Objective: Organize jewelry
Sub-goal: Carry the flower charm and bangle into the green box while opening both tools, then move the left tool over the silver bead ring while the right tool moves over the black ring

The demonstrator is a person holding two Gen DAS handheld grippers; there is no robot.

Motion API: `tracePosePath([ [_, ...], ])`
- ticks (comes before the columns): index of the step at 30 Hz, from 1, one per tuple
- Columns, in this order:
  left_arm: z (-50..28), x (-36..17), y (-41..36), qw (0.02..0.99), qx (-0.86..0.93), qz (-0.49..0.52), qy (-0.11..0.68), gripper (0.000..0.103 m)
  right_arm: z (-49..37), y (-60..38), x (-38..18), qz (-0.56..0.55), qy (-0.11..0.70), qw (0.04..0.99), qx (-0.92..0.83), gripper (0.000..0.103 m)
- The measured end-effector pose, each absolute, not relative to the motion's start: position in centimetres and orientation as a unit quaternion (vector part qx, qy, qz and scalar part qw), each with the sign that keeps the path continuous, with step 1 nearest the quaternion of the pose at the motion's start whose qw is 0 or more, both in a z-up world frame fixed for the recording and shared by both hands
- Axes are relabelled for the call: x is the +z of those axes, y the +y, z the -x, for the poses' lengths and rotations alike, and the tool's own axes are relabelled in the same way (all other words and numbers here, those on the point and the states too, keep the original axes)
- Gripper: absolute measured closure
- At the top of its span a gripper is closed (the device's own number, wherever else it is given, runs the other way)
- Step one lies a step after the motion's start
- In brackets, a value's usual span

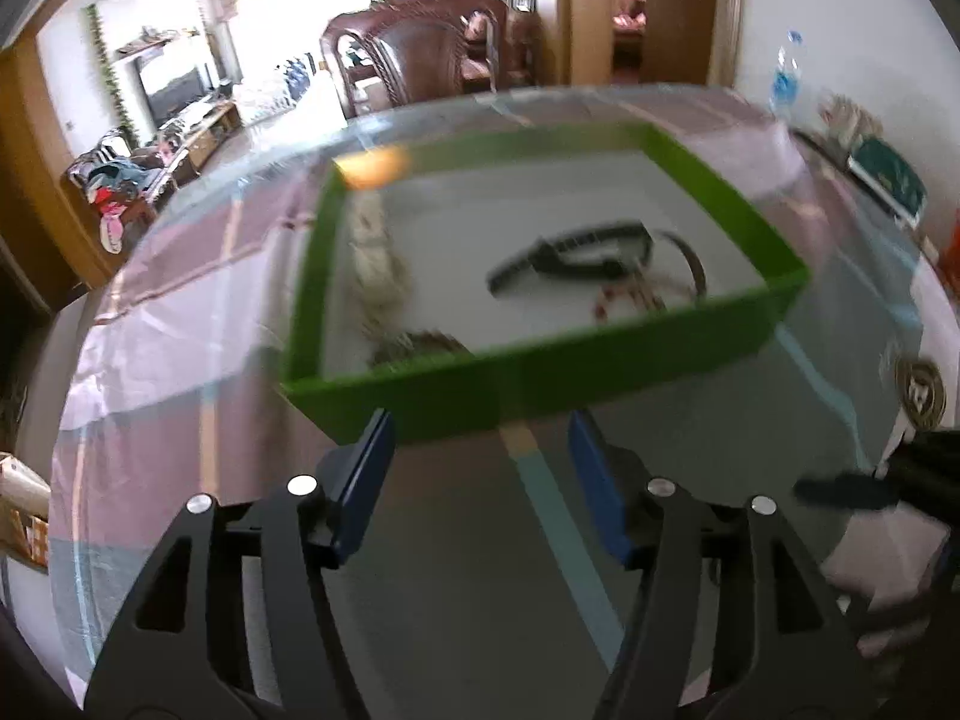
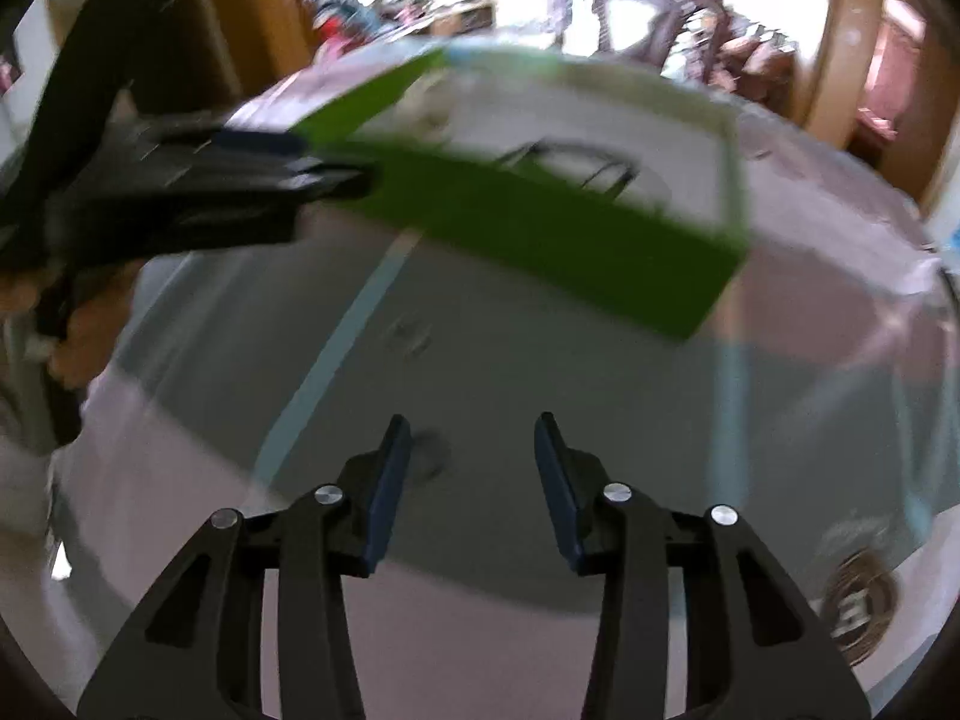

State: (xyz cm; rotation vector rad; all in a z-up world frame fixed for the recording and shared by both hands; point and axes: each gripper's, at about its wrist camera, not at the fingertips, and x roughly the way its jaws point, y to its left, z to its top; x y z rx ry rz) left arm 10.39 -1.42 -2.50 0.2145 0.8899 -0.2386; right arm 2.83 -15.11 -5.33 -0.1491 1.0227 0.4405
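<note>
Jewelry is lying inside the green tray (image 1: 540,372), which is sitting on the glass-topped table (image 1: 180,372) toward its far edge, and we are looking at it from both wrists. From the left wrist, we are seeing a black watch-like band (image 1: 570,258) resting near the middle of the tray floor, a thin dark bangle (image 1: 690,258) curving just beside it toward the tray's right wall, and something with red beads (image 1: 618,300) lying close to the near wall; blur is keeping us from naming it more closely. A pale beaded strand (image 1: 378,258) is running along the tray's left wall, and a darker coiled piece (image 1: 420,345) is sitting in the near left corner. Our left gripper (image 1: 480,468) is hanging just in front of the tray's near wall with its blue pads (image 1: 366,480) standing apart and nothing between them. Our right gripper (image 2: 474,480) is pointing down at bare table short of the tray (image 2: 540,222), its jaws likewise released and holding nothing. From the right wrist, the left gripper (image 2: 336,174) is showing as a dark smear reaching to the tray's near left corner; whether it is touching the wall we cannot tell. A round bronze emblem (image 1: 918,390) is lying near the table's right edge.
</note>
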Motion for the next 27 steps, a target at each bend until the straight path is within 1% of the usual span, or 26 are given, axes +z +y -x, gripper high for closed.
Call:
tracePosePath([
  [3, -10.0, -3.7, -2.1, 0.883, -0.124, -0.106, 0.439, 0.041, -2.3, -13.7, -6.1, 0.105, 0.486, 0.844, 0.202, 0.061],
  [5, -9.7, -4.2, -2.3, 0.882, -0.129, -0.105, 0.441, 0.04, -2.5, -13.3, -6.8, 0.113, 0.5, 0.835, 0.2, 0.081],
  [7, -9.5, -4.7, -2.3, 0.88, -0.135, -0.104, 0.444, 0.039, -2.7, -13.1, -7.1, 0.112, 0.502, 0.833, 0.201, 0.087],
  [9, -9.3, -5.2, -2.5, 0.878, -0.136, -0.109, 0.447, 0.039, -3.1, -13.1, -7.1, 0.111, 0.502, 0.834, 0.2, 0.09],
  [18, -8.7, -6.4, -3.4, 0.866, -0.16, -0.127, 0.457, 0.039, -7.7, -15.3, -7.4, 0.078, 0.493, 0.854, 0.149, 0.09],
  [19, -8.5, -6.5, -3.5, 0.865, -0.164, -0.129, 0.457, 0.039, -8.0, -15.4, -7.4, 0.072, 0.496, 0.851, 0.159, 0.089],
  [22, -8.0, -6.7, -4.1, 0.863, -0.174, -0.14, 0.454, 0.038, -8.1, -15.1, -7.4, 0.08, 0.494, 0.849, 0.172, 0.08],
  [27, -8.1, -7.0, -4.0, 0.862, -0.17, -0.139, 0.457, 0.038, -8.3, -14.4, -7.4, 0.09, 0.483, 0.853, 0.176, 0.08],
])
